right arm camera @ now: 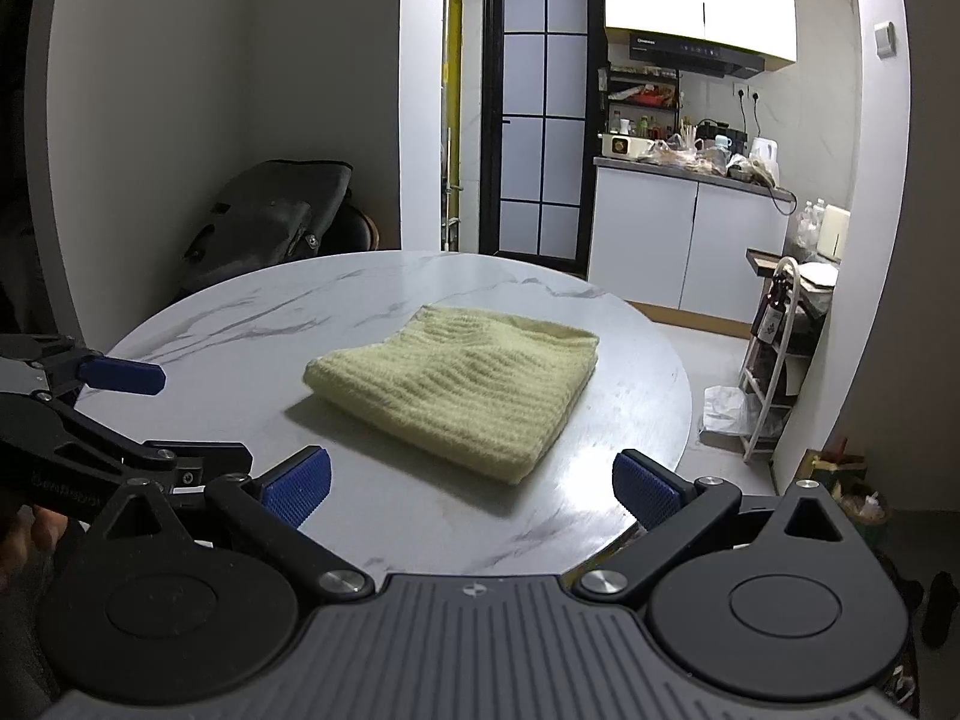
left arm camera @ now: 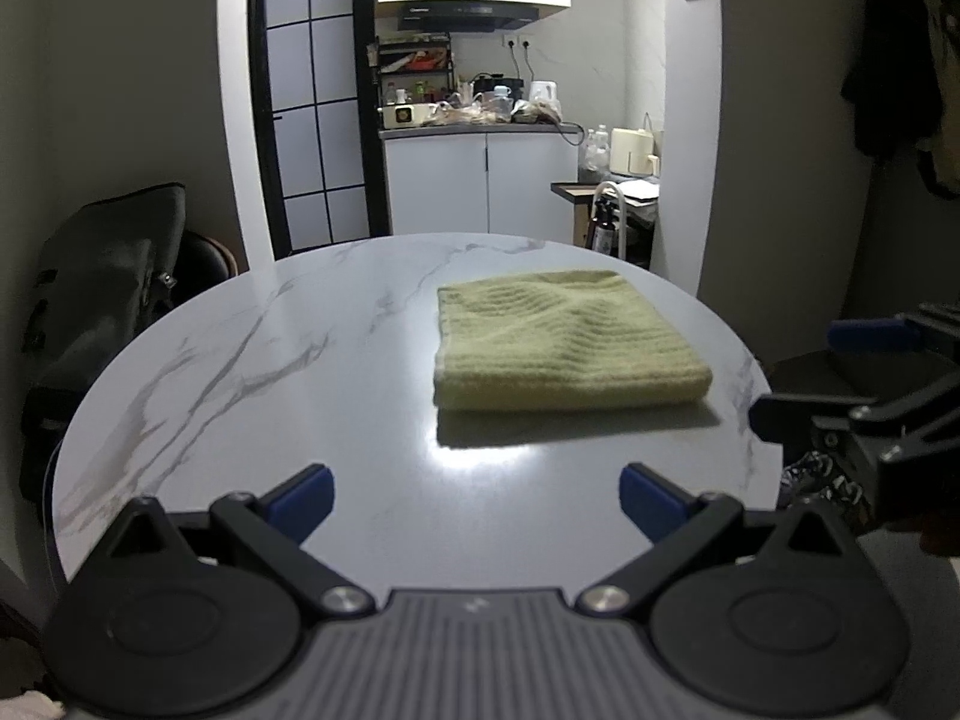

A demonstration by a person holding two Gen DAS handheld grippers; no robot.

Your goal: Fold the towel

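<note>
on the round white marble-patterned table [left arm camera: 252, 372] the ribbed pale-green folded towel [left arm camera: 558, 342] is lying untouched, both the left gripper [left arm camera: 477, 501] and right gripper [right arm camera: 471, 489] hovering spread wide, risking nudging layers askew.

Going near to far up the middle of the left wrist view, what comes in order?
Open left gripper → bare white marble-pattern round table → folded green ribbed towel → table's far rim → white kitchen cabinet → black range hood.
</note>
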